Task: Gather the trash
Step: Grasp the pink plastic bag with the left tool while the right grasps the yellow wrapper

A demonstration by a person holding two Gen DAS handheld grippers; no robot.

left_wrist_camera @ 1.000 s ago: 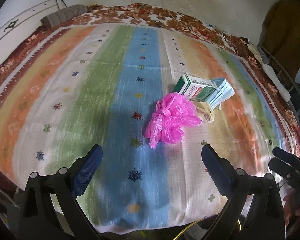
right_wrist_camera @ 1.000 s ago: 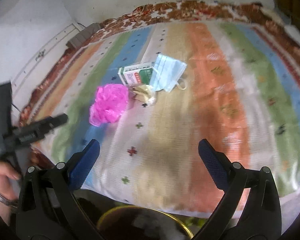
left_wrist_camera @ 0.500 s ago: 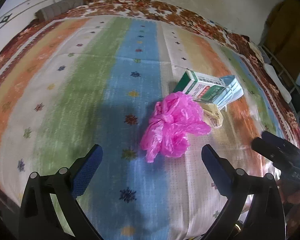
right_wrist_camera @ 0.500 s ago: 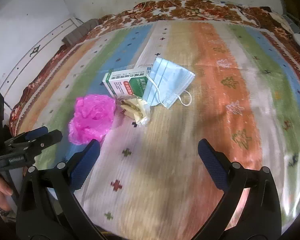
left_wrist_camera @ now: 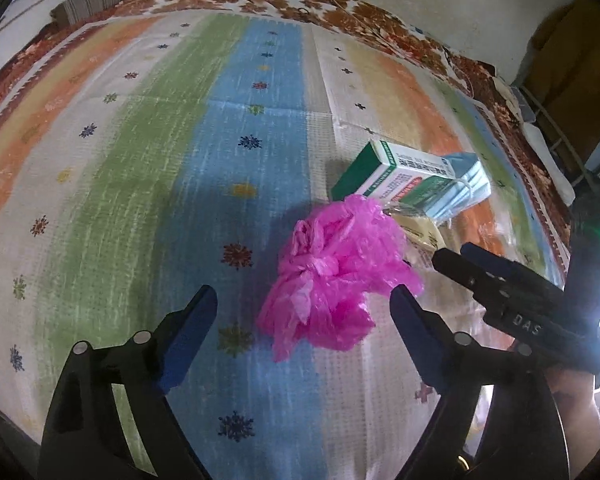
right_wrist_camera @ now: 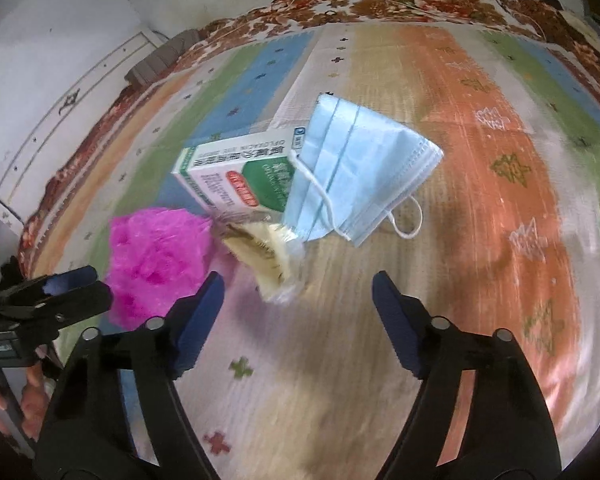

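The trash sits in one tight cluster on the striped bedspread (left_wrist_camera: 148,168), mid-bed and toward its right edge as the left wrist cam sees it. The crumpled pink plastic bag (left_wrist_camera: 336,276) is nearest us; behind it a green-and-white medicine box (right_wrist_camera: 236,176), a blue face mask (right_wrist_camera: 360,168) draped over the box's end, and a yellowish wrapper (right_wrist_camera: 264,248) touching bag and box.

Left gripper (left_wrist_camera: 304,308) is wide but closing, w/ the bag's near part between the pads, not yet pinched. Right gripper (right_wrist_camera: 296,292) is likewise wide and closing, holding nothing; the wrapper's near tip lies just ahead of its gap.

Risks as we see them:
- Bag is thin, springy film; a shallow pinch probably catches only a fold, and it slips out on the lift.
- Items touch, so dragging the bag could pull the wrapper along or tip the mask off the box.
- The two grippers are close side by side; converging on the same spot could make them knock.
- Soft bedspread may bunch into the pads if we press too deep.
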